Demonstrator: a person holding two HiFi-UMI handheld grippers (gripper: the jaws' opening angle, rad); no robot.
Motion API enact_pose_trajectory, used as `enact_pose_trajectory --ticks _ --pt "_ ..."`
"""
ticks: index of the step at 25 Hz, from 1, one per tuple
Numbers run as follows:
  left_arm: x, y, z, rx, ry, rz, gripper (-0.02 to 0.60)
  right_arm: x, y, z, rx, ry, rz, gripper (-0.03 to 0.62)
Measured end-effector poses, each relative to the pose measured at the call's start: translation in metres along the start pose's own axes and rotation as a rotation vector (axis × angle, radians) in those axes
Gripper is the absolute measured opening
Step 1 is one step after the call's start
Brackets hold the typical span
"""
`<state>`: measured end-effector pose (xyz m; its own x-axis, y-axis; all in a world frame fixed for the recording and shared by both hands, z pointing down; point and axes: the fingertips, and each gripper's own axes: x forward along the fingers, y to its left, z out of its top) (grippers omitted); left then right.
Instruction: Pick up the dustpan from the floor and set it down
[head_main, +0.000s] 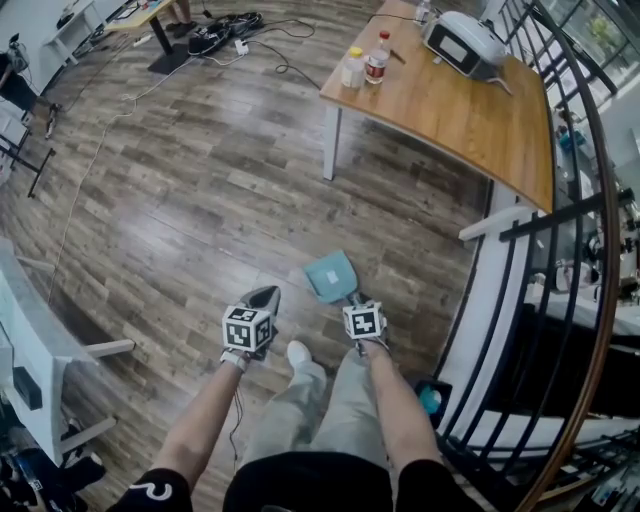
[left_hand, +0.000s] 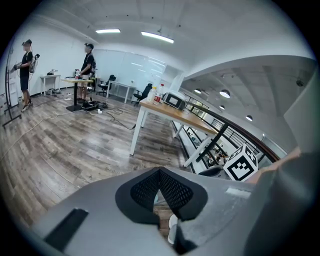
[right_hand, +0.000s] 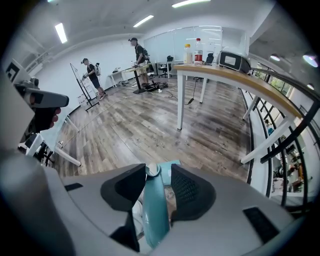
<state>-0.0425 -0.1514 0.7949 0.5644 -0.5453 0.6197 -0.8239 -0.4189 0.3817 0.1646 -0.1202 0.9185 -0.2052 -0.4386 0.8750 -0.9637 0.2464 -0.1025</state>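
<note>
A teal dustpan (head_main: 332, 276) rests on the wood floor just ahead of my feet, its handle running back toward me. My right gripper (head_main: 358, 306) is over that handle. In the right gripper view the teal handle (right_hand: 154, 210) stands between the jaws with a thin gap on each side, so the right gripper (right_hand: 156, 181) is open around it. The pan's blade (right_hand: 169, 167) shows beyond the tips. My left gripper (head_main: 263, 300) hovers to the left of the dustpan, apart from it. The left gripper (left_hand: 159, 175) is shut, its pads meeting at the tips with nothing between them.
A wooden table (head_main: 450, 105) stands beyond the dustpan with bottles (head_main: 377, 57) and a grey device (head_main: 465, 42) on it. A black railing (head_main: 520, 300) curves along the right. White furniture (head_main: 40, 350) is at the left, cables (head_main: 222, 40) far back. My shoe (head_main: 299, 353) is between the grippers.
</note>
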Motion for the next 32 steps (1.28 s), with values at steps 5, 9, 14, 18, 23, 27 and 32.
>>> enact_pose_trajectory --ticks 5,9,14,18,23,27,32 --pt "-0.007 -0.008 0.010 0.009 -0.018 -0.010 -0.003 -0.017 0.004 0.016 0.003 -0.049 0.009 0.150" --pt "-0.015 -0.016 0.018 0.018 -0.023 -0.015 -0.003 -0.034 0.008 0.026 0.005 -0.078 0.011 0.149" --pt "-0.026 -0.026 0.035 0.023 -0.050 -0.019 -0.003 -0.063 0.009 0.056 -0.008 -0.160 0.005 0.147" --pt "-0.043 -0.031 0.059 0.023 -0.079 -0.017 -0.003 -0.091 0.008 0.086 0.009 -0.216 0.010 0.127" --pt "-0.078 -0.034 0.098 0.024 -0.137 -0.011 -0.003 -0.143 0.006 0.141 0.012 -0.334 -0.005 0.086" --pt "-0.105 -0.039 0.139 0.060 -0.191 -0.004 -0.003 -0.189 0.011 0.183 0.022 -0.417 0.003 0.024" --pt "-0.135 -0.054 0.191 0.086 -0.269 -0.016 -0.003 -0.252 0.024 0.231 0.000 -0.551 0.045 -0.002"
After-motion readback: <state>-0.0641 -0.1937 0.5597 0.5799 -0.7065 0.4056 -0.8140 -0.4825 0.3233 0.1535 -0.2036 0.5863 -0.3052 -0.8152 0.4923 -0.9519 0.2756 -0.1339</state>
